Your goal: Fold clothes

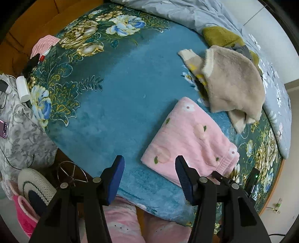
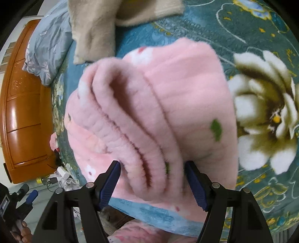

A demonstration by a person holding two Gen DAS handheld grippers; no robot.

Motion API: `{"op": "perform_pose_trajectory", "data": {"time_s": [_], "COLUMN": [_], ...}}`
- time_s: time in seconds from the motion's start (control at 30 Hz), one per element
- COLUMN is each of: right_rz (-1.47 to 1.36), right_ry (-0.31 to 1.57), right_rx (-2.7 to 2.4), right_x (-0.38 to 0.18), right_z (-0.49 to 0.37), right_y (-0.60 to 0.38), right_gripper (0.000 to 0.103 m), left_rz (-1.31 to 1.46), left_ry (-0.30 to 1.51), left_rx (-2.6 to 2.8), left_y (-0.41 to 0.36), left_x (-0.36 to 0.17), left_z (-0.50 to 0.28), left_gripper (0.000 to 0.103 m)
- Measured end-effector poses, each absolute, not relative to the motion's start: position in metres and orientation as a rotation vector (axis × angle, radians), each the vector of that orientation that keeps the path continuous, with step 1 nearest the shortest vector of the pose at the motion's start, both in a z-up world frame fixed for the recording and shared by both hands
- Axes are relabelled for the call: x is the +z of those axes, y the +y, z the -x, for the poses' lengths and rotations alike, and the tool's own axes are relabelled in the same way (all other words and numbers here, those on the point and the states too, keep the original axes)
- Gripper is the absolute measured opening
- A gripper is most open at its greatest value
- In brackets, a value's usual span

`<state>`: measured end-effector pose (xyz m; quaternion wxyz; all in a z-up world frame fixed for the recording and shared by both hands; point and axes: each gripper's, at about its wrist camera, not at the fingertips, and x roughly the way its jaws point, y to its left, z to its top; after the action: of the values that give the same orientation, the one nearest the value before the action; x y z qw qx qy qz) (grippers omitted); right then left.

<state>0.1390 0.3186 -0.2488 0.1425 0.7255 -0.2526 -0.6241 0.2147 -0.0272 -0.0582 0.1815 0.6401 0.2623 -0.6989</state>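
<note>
A pink fleece garment (image 1: 188, 138) with small flowers lies folded on the teal floral blanket (image 1: 115, 104), right of centre. My left gripper (image 1: 149, 168) is open and empty, hovering just in front of the garment's near left corner. In the right wrist view the pink garment (image 2: 168, 104) fills the middle, with its ribbed waistband folds bunched between my right gripper's (image 2: 152, 173) fingers. The fingers stand wide apart on either side of the bunch. A beige fleece garment (image 1: 233, 82) lies crumpled behind the pink one, and also shows in the right wrist view (image 2: 97, 28).
A grey-blue quilt (image 1: 205, 15) runs along the far and right side of the bed. An olive cloth (image 1: 220, 36) lies by the beige one. A grey floral cloth, a white bottle (image 1: 22, 88) and cables sit at the left edge. A wooden headboard (image 2: 22, 104) stands at the left.
</note>
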Motion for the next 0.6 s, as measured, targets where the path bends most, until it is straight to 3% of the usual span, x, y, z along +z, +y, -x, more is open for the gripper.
{"op": "perform_pose_trajectory", "data": {"time_s": [0.03, 0.13, 0.4, 0.6], "right_rz": [-2.096, -2.067, -1.855, -1.962], "right_ry": [-0.74, -0.809, -0.941, -0.934], "right_rx": [-1.807, -1.812, -1.882, -1.928], "right_x": [-0.248, -0.243, -0.193, -0.209], "right_z": [-0.14, -0.144, -0.161, -0.177], "right_y": [0.317, 0.318, 0.361, 0.398], "right_gripper": [0.047, 0.032, 0.03, 0.03], "left_rz": [-1.814, -1.837, -1.907, -1.927], "left_ry": [0.741, 0.736, 0.733, 0.737], "left_rx": [-1.976, -1.989, -2.023, -2.016], "left_y": [-0.026, -0.019, 0.01, 0.025], "left_x": [-0.059, -0.06, -0.065, -0.068], "left_z": [-0.213, -0.206, -0.199, -0.206], "left_gripper": [0.058, 0.058, 0.058, 0.058]}}
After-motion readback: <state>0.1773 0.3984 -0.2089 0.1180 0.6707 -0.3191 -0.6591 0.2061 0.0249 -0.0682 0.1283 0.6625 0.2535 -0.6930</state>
